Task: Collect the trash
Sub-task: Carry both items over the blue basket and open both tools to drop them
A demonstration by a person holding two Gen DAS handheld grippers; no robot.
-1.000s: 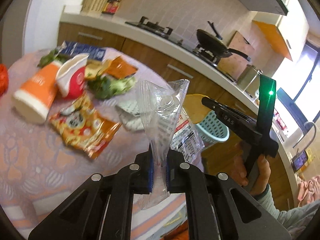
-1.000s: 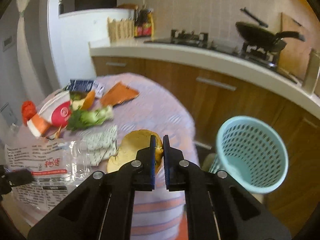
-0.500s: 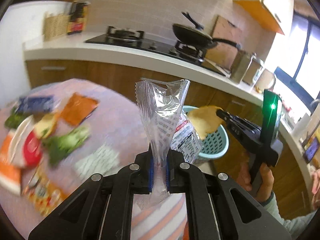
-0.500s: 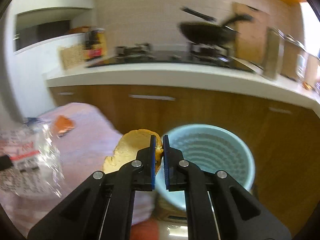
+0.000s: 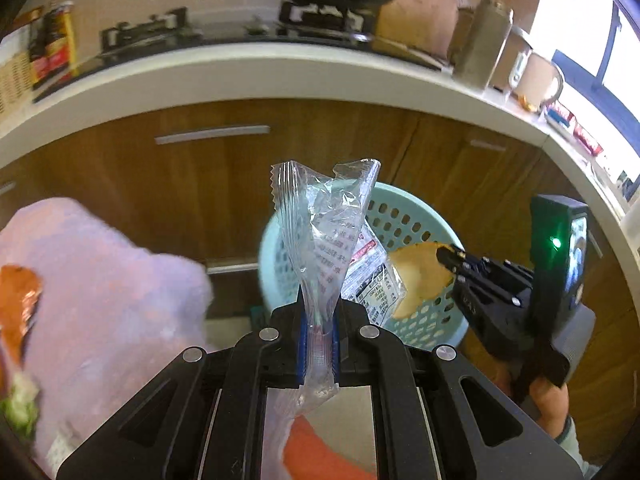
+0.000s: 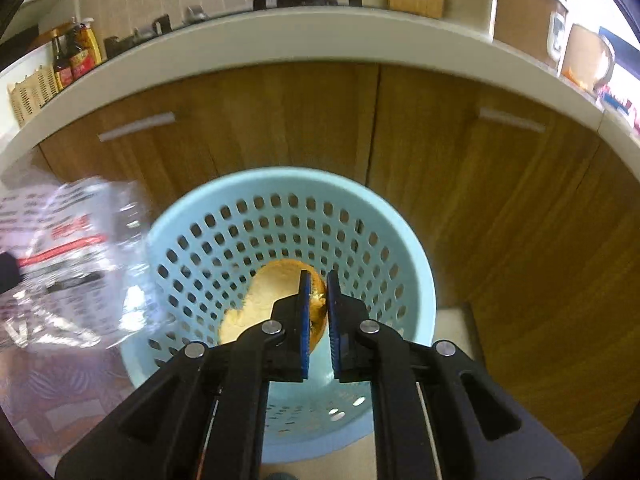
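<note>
My left gripper [image 5: 319, 322] is shut on a clear plastic wrapper [image 5: 320, 240] with printed text, held upright in front of the light blue perforated basket [image 5: 404, 224]. In the right wrist view my right gripper [image 6: 319, 292] holds a yellow-orange peel [image 6: 260, 300] over the mouth of the basket [image 6: 280, 184]. Its jaws stand slightly parted, with the peel against the left pad. The right gripper [image 5: 450, 258] and peel [image 5: 420, 276] also show in the left wrist view. The wrapper [image 6: 60, 264] appears blurred at the left of the right wrist view.
Wooden cabinet doors [image 6: 280, 120] under a white countertop [image 6: 320, 40] stand right behind the basket. The table with a pink cloth [image 5: 100, 280] lies at the left, with an orange packet [image 5: 16, 304] and greens [image 5: 18, 408] on it. A stove and pan sit on the counter.
Both grippers swung right from the table toward the basket. The peel now hangs over the basket's opening, and the right jaws have parted slightly. The wrapper stays clamped in the left gripper.
</note>
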